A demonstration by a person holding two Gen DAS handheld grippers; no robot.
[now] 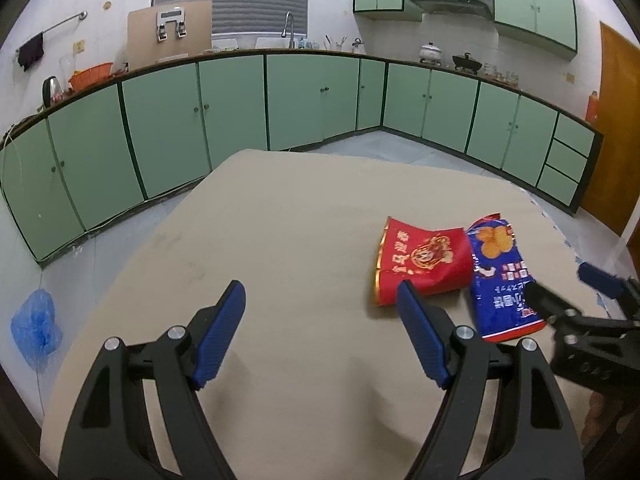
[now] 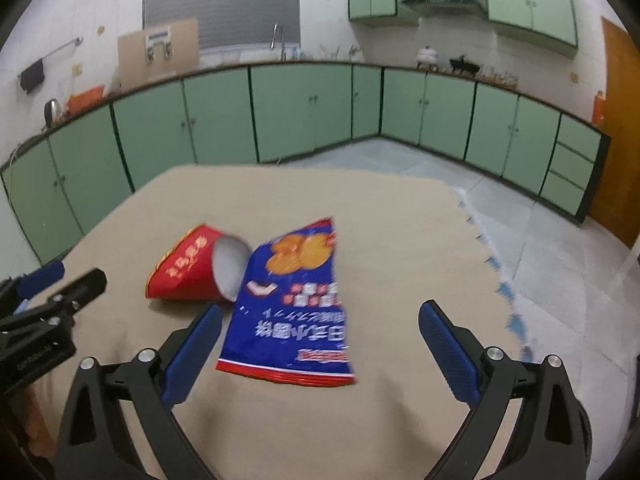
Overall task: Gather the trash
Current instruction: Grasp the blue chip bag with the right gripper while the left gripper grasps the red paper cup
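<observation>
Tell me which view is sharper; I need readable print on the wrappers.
Left wrist view: crisp, print on the red wrapper and blue wrapper legible. Right wrist view: motion-smeared, blue wrapper's text soft. Both bend the cabinets with fisheye distortion.

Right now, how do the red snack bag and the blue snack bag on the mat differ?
The red snack bag is puffed, its torn mouth gaping to show a silver lining; the blue snack bag lies flat. The red one looks shorter, the blue one longer. The blue one lies ahead of the open right claw; the red one sits to its left. Both are empty-looking wrappers, side by side and touching on the tan mat.
</observation>
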